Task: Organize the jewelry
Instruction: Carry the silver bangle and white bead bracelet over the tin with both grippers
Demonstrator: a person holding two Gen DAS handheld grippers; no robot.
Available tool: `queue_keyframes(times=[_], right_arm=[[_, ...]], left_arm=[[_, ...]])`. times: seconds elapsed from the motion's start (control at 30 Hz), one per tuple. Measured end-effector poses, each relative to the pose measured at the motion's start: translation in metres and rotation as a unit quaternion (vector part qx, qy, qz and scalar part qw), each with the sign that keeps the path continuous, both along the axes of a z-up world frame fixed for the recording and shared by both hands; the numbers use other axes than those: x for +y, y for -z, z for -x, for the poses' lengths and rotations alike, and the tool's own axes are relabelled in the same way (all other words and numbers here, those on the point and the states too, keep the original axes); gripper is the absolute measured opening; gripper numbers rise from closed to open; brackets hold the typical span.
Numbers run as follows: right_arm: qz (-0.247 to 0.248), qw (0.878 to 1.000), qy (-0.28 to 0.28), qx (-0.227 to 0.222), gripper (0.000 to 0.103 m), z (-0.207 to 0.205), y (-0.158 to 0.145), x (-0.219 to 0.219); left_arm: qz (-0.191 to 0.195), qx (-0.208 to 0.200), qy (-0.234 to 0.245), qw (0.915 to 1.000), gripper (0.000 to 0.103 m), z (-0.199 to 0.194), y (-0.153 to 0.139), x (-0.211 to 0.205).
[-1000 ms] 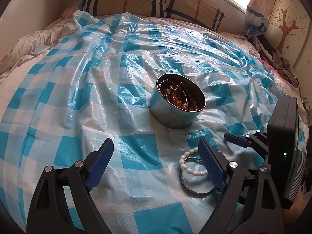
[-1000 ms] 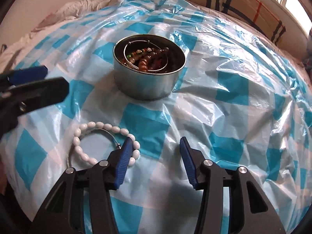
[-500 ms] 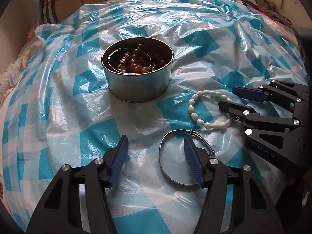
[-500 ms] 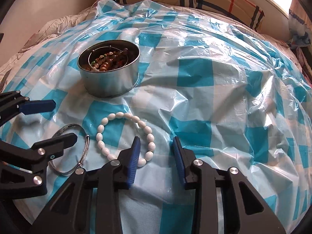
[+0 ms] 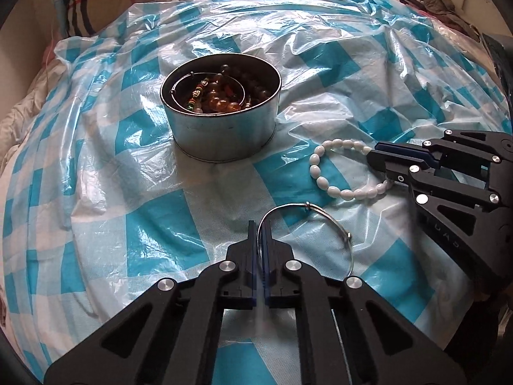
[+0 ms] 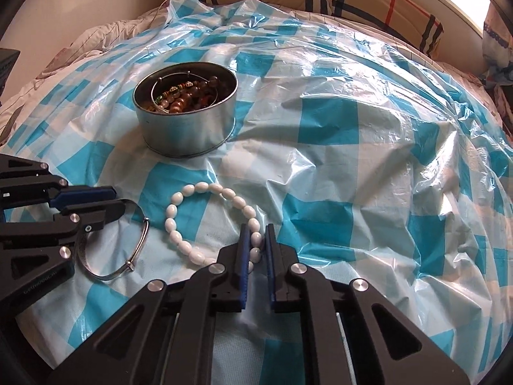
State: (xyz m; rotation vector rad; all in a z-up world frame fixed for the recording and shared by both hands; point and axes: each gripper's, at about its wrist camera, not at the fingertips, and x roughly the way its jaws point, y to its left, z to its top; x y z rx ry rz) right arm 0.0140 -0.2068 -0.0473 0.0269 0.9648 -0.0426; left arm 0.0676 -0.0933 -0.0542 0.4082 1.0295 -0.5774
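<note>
1. Between the left gripper's (image 5: 260,229) fingers, which have just closed, sits the silver bangle (image 5: 333,221).
2. The right gripper's (image 6: 256,234) fingers have just closed on the white bead bracelet (image 6: 205,189); the tin (image 6: 189,131) lies beyond.

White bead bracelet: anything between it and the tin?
Nothing visible. Only bare checked plastic sheet lies between the white bead bracelet and the tin. The tin is open-topped but already holds beads and a wire bangle.
</note>
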Motion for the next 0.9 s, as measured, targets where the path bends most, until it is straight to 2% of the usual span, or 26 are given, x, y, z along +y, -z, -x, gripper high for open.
queue_keyframes(times=[0.13,0.37,0.6,0.8,0.9], right_arm=[[-0.121,0.992,0.024,-0.031,0.008,0.018,-0.016,-0.025],[-0.222,0.971,0.037,-0.076,0.008,0.034,-0.037,-0.033],[-0.306,0.94,0.025,-0.149,0.008,0.039,-0.053,-0.028],[-0.358,0.911,0.018,-0.205,0.008,0.035,-0.062,-0.028],[-0.374,0.9,0.022,-0.223,0.008,0.03,-0.064,-0.031]], left_arm=[[0.076,0.009,-0.032,0.9966,0.002,-0.004,-0.016,0.023],[0.178,-0.011,-0.072,0.9814,0.002,-0.004,-0.038,0.056],[0.215,-0.061,-0.108,0.9687,0.003,-0.004,-0.054,0.069],[0.238,-0.099,-0.134,0.957,0.003,-0.007,-0.068,0.074],[0.244,-0.112,-0.145,0.9525,0.003,-0.01,-0.072,0.073]])
